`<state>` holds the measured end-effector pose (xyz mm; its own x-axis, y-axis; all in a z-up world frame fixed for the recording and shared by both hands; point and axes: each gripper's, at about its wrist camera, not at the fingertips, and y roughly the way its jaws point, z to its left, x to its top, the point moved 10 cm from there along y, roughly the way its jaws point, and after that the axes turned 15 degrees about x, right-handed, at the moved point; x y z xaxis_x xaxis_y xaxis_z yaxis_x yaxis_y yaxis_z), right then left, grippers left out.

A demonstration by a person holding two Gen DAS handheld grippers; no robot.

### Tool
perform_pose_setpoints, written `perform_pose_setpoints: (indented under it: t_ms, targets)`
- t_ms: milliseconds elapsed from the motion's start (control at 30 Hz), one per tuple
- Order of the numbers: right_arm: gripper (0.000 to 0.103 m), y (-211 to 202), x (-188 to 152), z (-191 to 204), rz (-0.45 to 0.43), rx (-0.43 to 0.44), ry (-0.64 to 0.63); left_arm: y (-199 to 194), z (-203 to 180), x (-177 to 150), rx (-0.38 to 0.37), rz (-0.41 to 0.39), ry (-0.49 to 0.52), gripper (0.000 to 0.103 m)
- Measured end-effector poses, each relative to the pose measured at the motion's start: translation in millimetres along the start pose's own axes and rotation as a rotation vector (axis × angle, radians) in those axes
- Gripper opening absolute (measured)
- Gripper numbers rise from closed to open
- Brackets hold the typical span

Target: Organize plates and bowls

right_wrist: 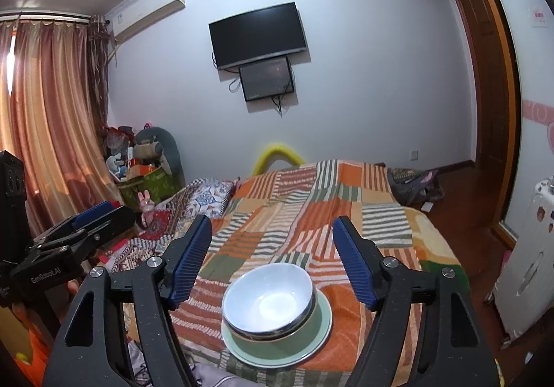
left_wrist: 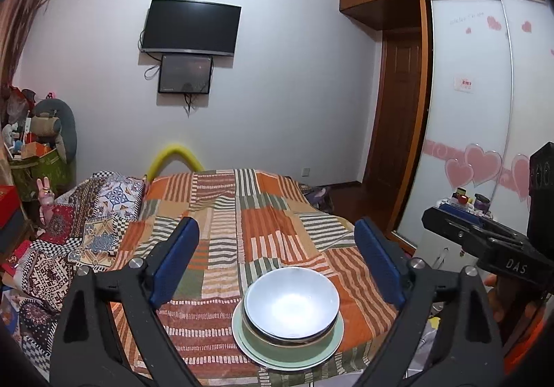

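A white bowl [left_wrist: 292, 307] [right_wrist: 268, 298] rests nested in other bowls on a pale green plate [left_wrist: 325, 349] [right_wrist: 318, 335], near the front edge of the bed. My left gripper [left_wrist: 277, 231] hangs above and behind the stack, jaws wide apart with nothing between them. My right gripper [right_wrist: 271, 227] is also raised over the stack, open and empty. Each gripper shows at the side of the other's view: the right gripper [left_wrist: 484, 238] and the left gripper [right_wrist: 76, 231].
The stack sits on a bed with an orange, green and white striped patchwork cover [left_wrist: 263, 213] [right_wrist: 311, 207]. A patterned quilt [left_wrist: 86, 213] lies bunched at its left. A wardrobe with sliding doors [left_wrist: 484, 110] stands to the right, with clutter and boxes [right_wrist: 145, 165] beyond the bed's left.
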<state>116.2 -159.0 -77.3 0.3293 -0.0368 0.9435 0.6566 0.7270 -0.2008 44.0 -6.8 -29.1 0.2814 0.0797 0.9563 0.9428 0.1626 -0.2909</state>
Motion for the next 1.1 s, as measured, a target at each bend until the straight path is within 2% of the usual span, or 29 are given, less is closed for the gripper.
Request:
perform_pose_setpoints:
  t_ms: [67,200,333,433,1100]
  targets:
    - [0.080,-0.9,1.1,0.6,-0.009,-0.001,-0.002,-2.3,1.2,1.0,0.003,-0.005,-0.005,0.098]
    - [0.084,-3.7,3.4,3.4,-0.034,-0.003,-0.017,-4.4,1.9,1.2,0.013,-0.023,-0.005,0.099]
    - [0.096,-3.8,3.6,4.9,-0.040,-0.003,-0.018,-6.4,3.0,1.6,0.024,-0.036,-0.009,0.101]
    - [0.101,-7.0,3.1,4.8,-0.051,-0.002,-0.014,-8.0,3.4,1.5,0.033,-0.043,-0.007,0.101]
    - [0.102,-9.7,0.8,1.9,-0.054,-0.004,0.001,-6.0,2.3,-3.4,0.049,-0.044,0.012,0.102]
